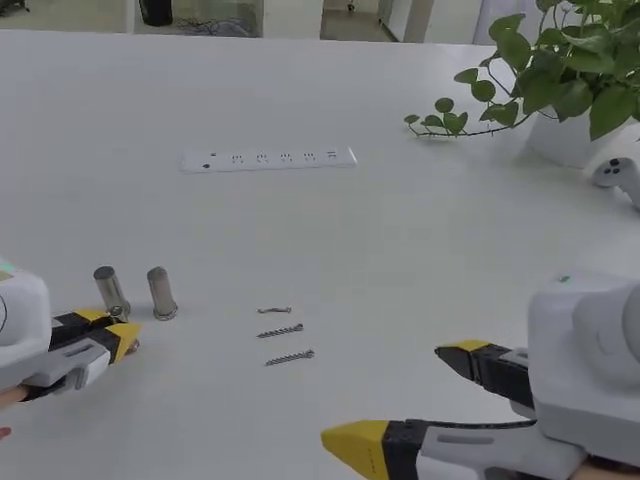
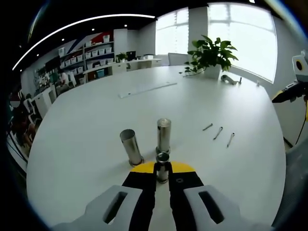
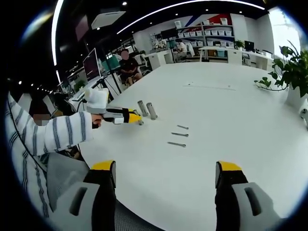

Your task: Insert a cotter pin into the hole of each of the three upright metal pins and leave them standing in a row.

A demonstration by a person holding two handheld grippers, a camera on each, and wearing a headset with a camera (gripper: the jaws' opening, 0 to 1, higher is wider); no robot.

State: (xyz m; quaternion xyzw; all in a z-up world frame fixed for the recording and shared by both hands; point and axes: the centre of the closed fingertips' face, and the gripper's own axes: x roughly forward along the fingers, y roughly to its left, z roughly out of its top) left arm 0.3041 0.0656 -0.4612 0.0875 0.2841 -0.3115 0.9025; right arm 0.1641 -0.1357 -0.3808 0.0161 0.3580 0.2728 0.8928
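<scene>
Clearly the left gripper (image 2: 162, 171) clamps 1 steel pin (image 2: 162, 159), probably heavy and slick, beside 2 upright pins (image 2: 163, 136); the right gripper (image 3: 166, 173), jaws wide, should pinch the light, thin cotter pins (image 2: 218, 133) mid-shank.

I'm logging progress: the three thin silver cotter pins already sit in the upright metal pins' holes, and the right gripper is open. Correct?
Not quite. The three thin silver cotter pins lie loose on the white table, apart from the upright cylindrical metal pins, as the head view shows. The right gripper is indeed open.
</scene>
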